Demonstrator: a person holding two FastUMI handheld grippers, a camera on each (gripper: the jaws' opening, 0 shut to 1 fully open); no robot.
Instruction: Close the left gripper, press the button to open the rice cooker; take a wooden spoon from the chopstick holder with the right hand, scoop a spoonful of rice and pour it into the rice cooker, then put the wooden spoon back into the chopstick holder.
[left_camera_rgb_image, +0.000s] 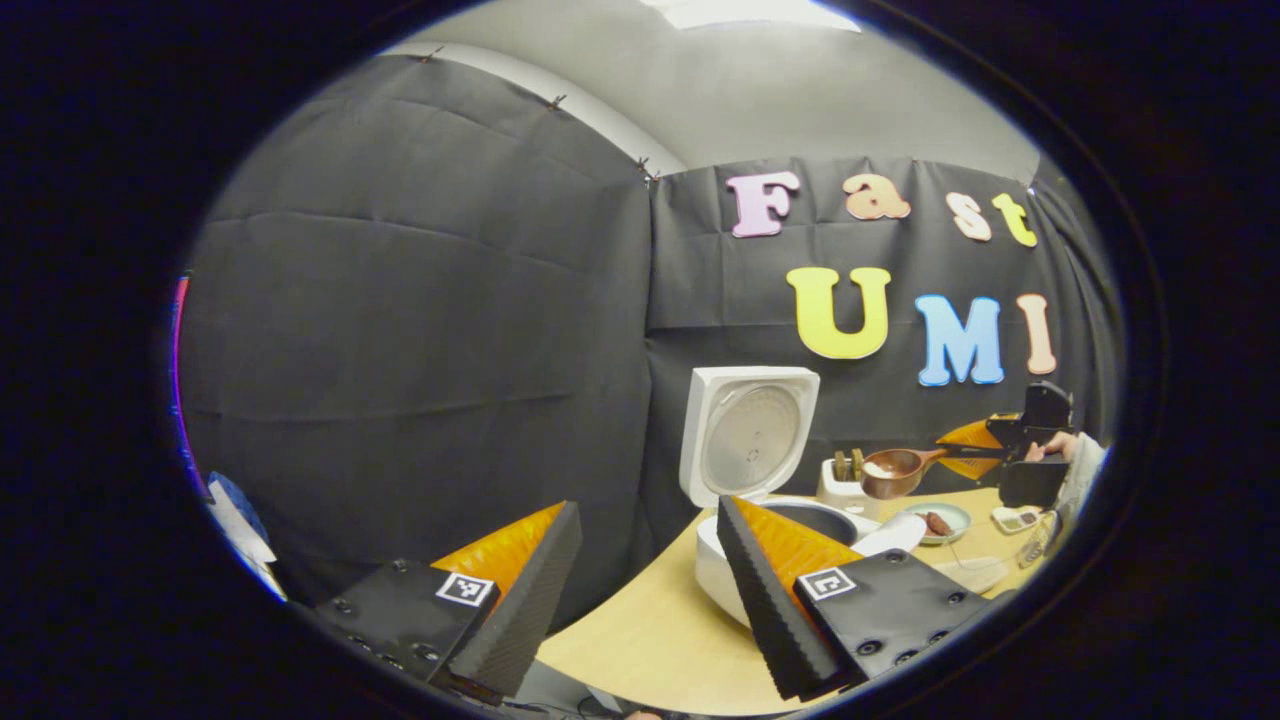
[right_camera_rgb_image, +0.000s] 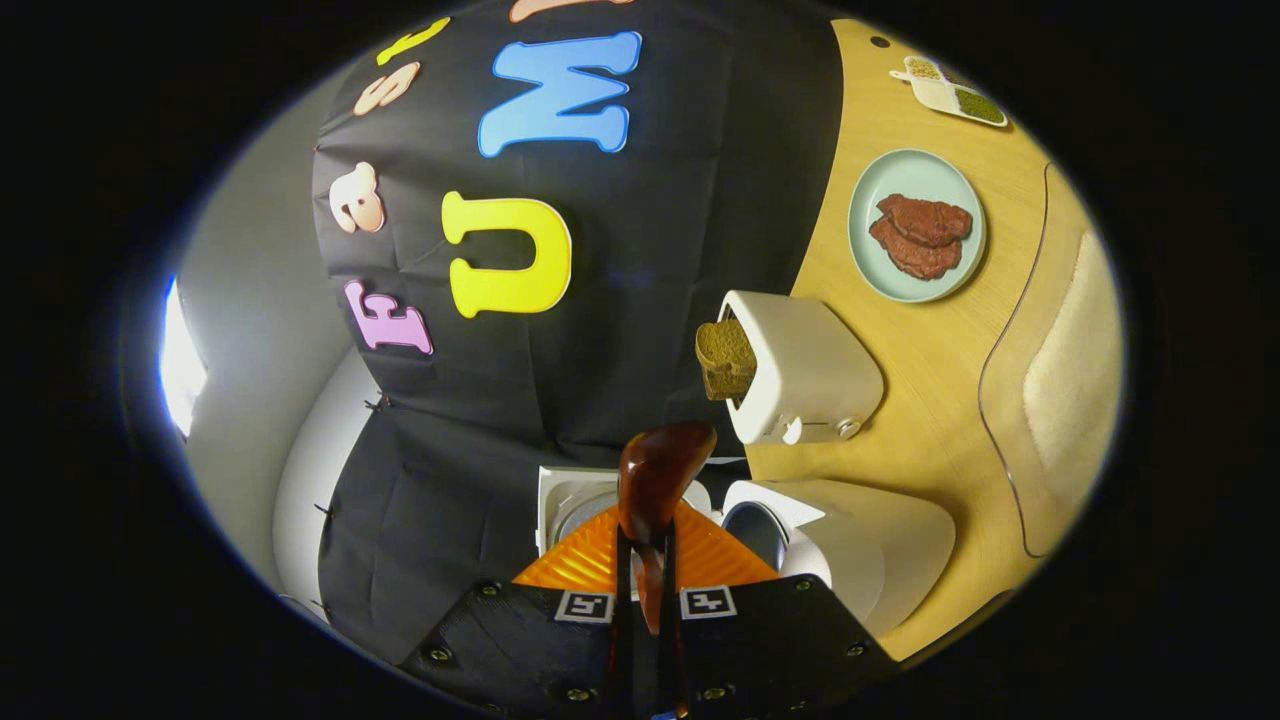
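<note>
**Two steps done, the pour still ahead**

Two of the task's steps look finished to me: the white rice cooker (left_camera_rgb_image: 790, 540) stands near the tabletop's back edge with its square lid (left_camera_rgb_image: 748, 435) swung upright, so the button press is done, and the brown wooden spoon (left_camera_rgb_image: 893, 472) is out of the small white chopstick holder (left_camera_rgb_image: 840, 483).

My left gripper (left_camera_rgb_image: 648, 570) hangs in front of the cooker with its fingers spread wide and nothing between them. My right gripper (right_camera_rgb_image: 641, 560) has both fingers pinched on the spoon's handle. In the left gripper view the spoon's bowl sits in the air beside the chopstick holder, just past the cooker's open pot, and something pale shows inside it; I judge that to be rice, though it is too small to be sure. In the right gripper view the bowl (right_camera_rgb_image: 660, 475) points forward over the cooker (right_camera_rgb_image: 850, 560), with a white toaster holding a slice of brown bread (right_camera_rgb_image: 805, 370) and a pale green plate of reddish meat (right_camera_rgb_image: 917, 225) farther along the tabletop.

Left to do, as I read it: tip the spoonful into the pot, then return the spoon to the holder.
</note>
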